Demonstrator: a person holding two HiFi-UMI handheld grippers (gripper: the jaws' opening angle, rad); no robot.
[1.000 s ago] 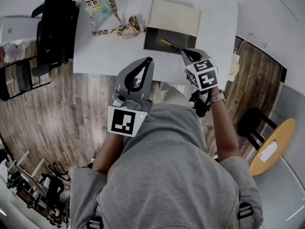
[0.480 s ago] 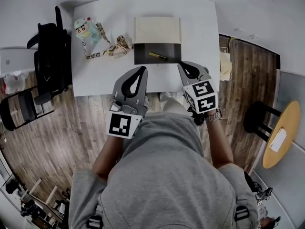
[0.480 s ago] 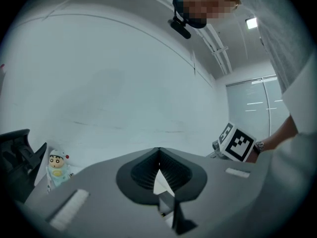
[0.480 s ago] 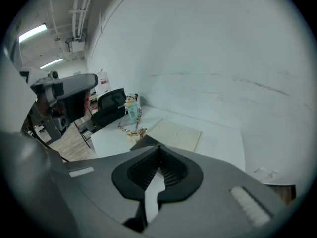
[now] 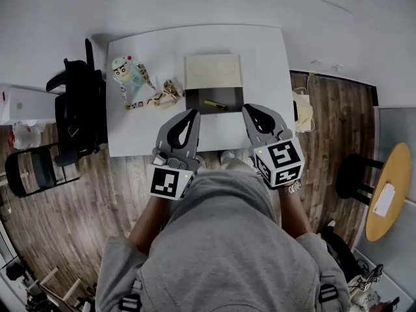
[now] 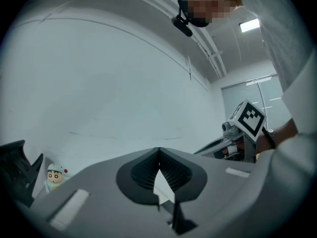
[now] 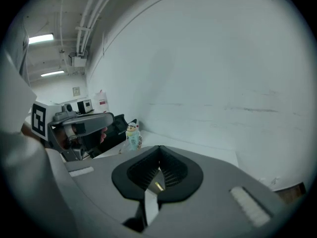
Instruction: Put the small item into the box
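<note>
Resting inside box (image 5: 195, 101), yellow item (image 5: 215, 104), left gripper (image 5: 194, 112) and right gripper (image 5: 247, 108) closed

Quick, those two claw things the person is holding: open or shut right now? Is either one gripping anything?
Left gripper: closed, jaw tips touching, holding nothing.
Right gripper: closed, jaw tips touching, holding nothing.
</note>
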